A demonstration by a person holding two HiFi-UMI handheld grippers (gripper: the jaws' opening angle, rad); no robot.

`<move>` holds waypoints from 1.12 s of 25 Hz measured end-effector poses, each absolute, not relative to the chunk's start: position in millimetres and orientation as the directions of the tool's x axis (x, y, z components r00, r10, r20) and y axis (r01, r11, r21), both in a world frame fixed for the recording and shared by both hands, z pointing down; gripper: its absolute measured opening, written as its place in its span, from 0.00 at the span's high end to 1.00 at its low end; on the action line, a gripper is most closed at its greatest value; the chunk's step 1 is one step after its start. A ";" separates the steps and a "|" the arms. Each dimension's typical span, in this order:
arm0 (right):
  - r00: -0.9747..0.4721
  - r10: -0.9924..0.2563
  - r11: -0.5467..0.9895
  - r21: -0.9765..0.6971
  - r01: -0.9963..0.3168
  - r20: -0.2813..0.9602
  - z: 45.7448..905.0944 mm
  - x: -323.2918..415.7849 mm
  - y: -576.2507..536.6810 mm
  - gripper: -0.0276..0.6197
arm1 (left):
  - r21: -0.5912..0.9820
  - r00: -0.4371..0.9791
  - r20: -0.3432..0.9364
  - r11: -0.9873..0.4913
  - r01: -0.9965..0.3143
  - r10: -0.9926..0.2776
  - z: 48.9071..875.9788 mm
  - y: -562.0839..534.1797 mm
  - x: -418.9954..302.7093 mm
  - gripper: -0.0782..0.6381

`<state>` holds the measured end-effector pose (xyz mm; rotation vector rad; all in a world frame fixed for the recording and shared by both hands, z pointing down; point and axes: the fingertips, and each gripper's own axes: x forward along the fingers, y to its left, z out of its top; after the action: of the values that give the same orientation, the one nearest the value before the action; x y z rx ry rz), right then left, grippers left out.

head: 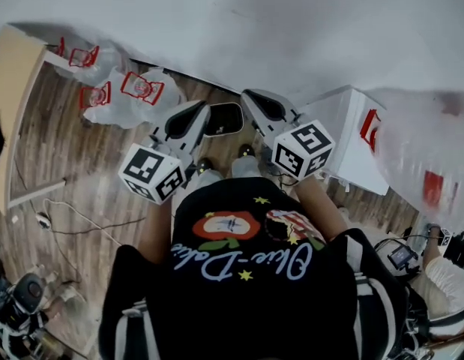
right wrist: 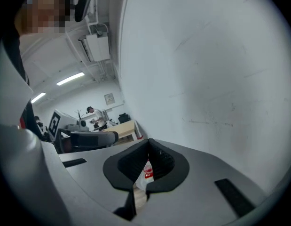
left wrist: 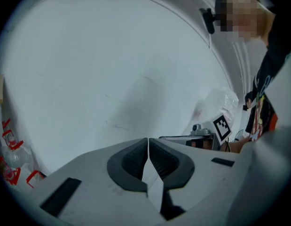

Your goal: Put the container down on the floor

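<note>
Container, apparently the dark tray, lies on the wooden floor in the head view, below and between the left hand-held gripper and the right hand-held gripper, touching neither. Left gripper view: jaws together, empty, facing a white wall. Right gripper view: likewise closed on nothing. The setting-down looks done.

In the head view, the person's black shirt hides the floor at lower centre. The wooden desk is cut off at the left edge. The dark glossy object at upper centre can't be identified. A blurred plastic bag covers the right side of the white box.
</note>
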<state>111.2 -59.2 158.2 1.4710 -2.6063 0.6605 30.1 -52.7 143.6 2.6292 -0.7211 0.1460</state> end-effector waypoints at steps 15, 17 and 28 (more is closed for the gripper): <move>-0.534 -0.822 0.492 -0.226 -0.841 0.198 121.6 117.4 -68.7 0.96 | 0.267 0.863 0.170 -0.821 -0.504 -0.475 113.0 -65.0 51.5 0.88; -0.534 -0.822 0.494 -0.221 -0.841 0.196 121.4 117.5 -69.3 0.96 | 0.268 0.863 0.170 -0.820 -0.505 -0.475 112.6 -66.8 51.7 0.88; -0.539 -0.819 0.504 -0.202 -0.839 0.194 119.0 119.0 -69.0 0.96 | 0.266 0.855 0.172 -0.813 -0.518 -0.489 112.5 -70.4 51.6 0.88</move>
<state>119.0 -69.0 119.0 1.4694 -2.6609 0.4206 51.6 -70.4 112.5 2.7267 -0.7593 0.1364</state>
